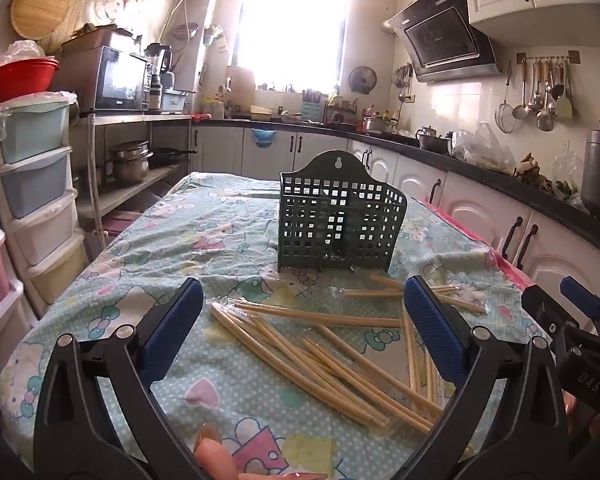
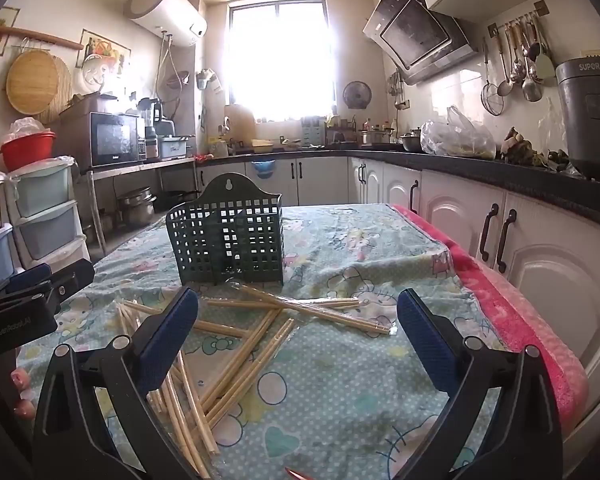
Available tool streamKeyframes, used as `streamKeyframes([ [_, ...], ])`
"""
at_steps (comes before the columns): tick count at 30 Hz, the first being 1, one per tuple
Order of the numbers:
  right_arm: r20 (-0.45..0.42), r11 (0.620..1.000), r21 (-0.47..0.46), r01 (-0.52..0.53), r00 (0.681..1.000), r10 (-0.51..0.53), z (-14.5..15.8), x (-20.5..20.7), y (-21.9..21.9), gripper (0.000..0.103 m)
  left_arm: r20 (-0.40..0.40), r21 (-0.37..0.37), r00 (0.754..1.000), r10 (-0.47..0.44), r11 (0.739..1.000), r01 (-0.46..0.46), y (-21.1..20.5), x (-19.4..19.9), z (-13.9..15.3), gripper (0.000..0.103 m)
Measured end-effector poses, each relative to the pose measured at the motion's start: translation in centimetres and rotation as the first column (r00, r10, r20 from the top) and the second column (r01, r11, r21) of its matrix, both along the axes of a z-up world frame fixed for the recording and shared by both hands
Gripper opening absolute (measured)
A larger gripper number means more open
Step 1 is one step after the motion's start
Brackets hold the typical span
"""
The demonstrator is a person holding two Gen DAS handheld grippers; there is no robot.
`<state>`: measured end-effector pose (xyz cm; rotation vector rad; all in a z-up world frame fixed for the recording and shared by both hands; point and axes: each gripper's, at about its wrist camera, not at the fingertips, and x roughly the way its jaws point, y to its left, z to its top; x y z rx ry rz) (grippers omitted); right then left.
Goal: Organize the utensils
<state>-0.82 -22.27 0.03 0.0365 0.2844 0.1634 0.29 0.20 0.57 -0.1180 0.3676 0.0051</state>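
**While chopsticks lie scattered, both grippers hover with jaws spread**

While the dark green utensil basket [image 1: 340, 216] stands upright near the middle of the table, the wooden chopsticks [image 1: 320, 344] lie loose on the patterned tablecloth [image 1: 204, 236] in front of it, none of them inside it as far as the views show. Most of the sticks form a crossed heap on the near side, and a smaller clear-wrapped bundle [image 2: 312, 306] rests closer to the basket's foot, lying across a few others.

From the left wrist view, the left gripper [image 1: 304, 332] hangs above the heap with its jaws released and wide apart, nothing between the blue pads [image 1: 432, 328]. A fingertip of the person shows at the bottom edge. The right gripper [image 1: 572, 320] appears at the right side of that view, beside the table's near corner.

From the right wrist view, the right gripper [image 2: 298, 336] is likewise spread wide and holds nothing; the sticks lie below and to the left of its fingers. The left gripper [image 2: 28, 296] shows at the left edge, over the tablecloth.

A pink cloth [image 2: 520, 320] runs along the table's right edge, next to white cabinets [image 2: 540, 248] under a dark countertop.
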Motion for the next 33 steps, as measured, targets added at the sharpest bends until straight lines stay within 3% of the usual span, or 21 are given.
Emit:
streamKeyframes([
  [33, 0.004, 1.000, -0.005, -0.005, 1.000, 0.005, -0.03, -0.04, 0.04, 0.097, 0.017, 0.016, 1.000, -0.015, 1.000, 0.014, -0.84, -0.40, -0.16, 0.093],
])
